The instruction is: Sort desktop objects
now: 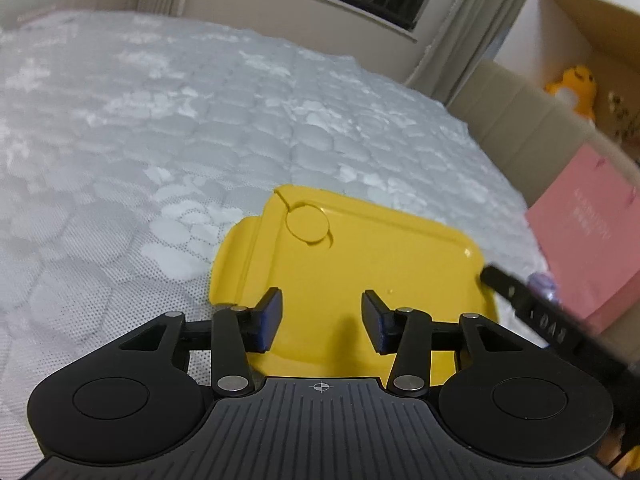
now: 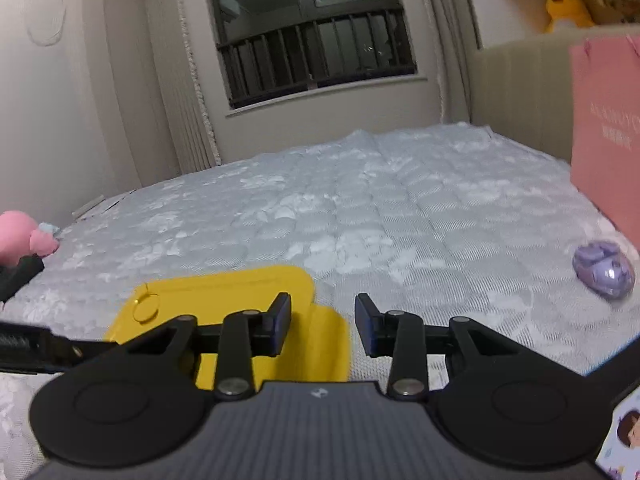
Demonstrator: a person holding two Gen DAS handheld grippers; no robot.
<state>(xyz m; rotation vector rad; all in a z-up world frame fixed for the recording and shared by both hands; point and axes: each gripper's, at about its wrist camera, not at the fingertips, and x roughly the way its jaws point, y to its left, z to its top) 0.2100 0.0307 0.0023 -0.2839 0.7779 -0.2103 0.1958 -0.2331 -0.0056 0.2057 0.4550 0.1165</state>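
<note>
The yellow tray is laid flat on the quilted bed, near its front edge. The left gripper is held over the tray, jaws parted, nothing between them. The right gripper is held at the tray's right edge, jaws likewise parted and empty. A purple toy is seen by the pink bag, at the bed's right edge.

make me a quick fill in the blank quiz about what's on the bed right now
1. The flat tray on the bedspread is coloured ____.
2. Between the left tongs there is ____.
3. The small purple object lies to the ____ of the right tongs.

Missing words: yellow; nothing; right
</note>
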